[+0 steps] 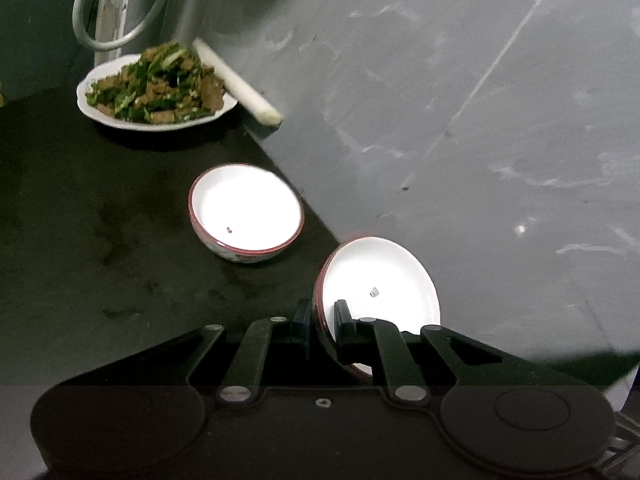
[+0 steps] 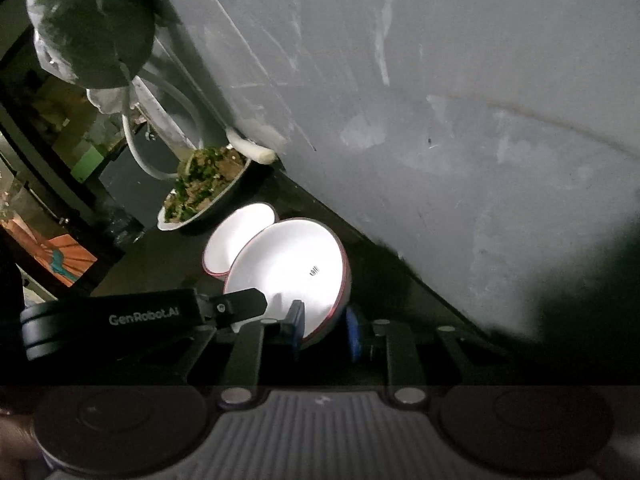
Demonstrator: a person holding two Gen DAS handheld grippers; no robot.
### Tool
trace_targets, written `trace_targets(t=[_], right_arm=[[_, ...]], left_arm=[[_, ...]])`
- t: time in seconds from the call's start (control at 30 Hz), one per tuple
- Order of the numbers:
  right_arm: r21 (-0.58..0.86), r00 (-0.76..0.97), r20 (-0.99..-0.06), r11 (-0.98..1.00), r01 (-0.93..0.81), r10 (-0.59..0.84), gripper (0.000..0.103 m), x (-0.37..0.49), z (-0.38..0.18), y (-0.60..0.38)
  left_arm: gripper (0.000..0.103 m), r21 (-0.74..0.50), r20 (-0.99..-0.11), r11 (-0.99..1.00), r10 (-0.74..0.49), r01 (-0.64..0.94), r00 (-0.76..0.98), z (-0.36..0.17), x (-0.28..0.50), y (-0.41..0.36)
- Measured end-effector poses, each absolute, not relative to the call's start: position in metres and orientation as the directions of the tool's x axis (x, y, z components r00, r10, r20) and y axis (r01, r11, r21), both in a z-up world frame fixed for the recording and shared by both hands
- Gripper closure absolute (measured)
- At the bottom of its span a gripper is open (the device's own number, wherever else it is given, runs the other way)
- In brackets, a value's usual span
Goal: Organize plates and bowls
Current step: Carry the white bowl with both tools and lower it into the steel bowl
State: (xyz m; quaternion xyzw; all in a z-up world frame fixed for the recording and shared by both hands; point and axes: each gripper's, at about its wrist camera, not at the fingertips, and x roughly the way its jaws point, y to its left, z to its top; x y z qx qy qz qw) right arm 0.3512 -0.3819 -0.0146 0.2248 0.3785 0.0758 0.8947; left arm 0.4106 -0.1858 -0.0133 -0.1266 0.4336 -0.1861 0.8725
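Observation:
My left gripper (image 1: 322, 322) is shut on the rim of a white red-rimmed bowl (image 1: 380, 284), tilted, beside the dark counter's wall edge. A second white red-rimmed bowl (image 1: 245, 212) sits upright on the counter ahead. In the right wrist view, my right gripper (image 2: 326, 326) has its blue pads astride the near rim of the same held bowl (image 2: 288, 268), with a gap at the right pad. The left gripper (image 2: 240, 306) grips that bowl from the left. The second bowl (image 2: 236, 236) lies just behind it.
A white plate of green vegetables and brown pieces (image 1: 156, 92) sits at the counter's far end, a pale stalk (image 1: 240, 84) beside it. A grey scuffed wall (image 1: 440, 100) runs along the right. A hose loop (image 1: 120, 8) and a plastic bag (image 2: 88, 20) hang beyond.

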Motion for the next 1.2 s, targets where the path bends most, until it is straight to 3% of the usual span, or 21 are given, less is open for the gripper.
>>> trace_targets(t=[0.6, 1.2], right_arm=[[0.445, 0.746, -0.602, 0.896, 0.015, 0.286, 0.079, 0.270, 0.031, -0.380], [0.379, 0.646, -0.713, 0.925, 0.025, 0.274, 0.079, 0.199, 0.019, -0.369]], left_arm=[[0.090, -0.423, -0.645, 0.849, -0.527, 0.316, 0.553, 0.014, 0.327, -0.176], [0.090, -0.420, -0.706, 0.832, -0.550, 0.362, 0.447, -0.005, 0.268, -0.164]])
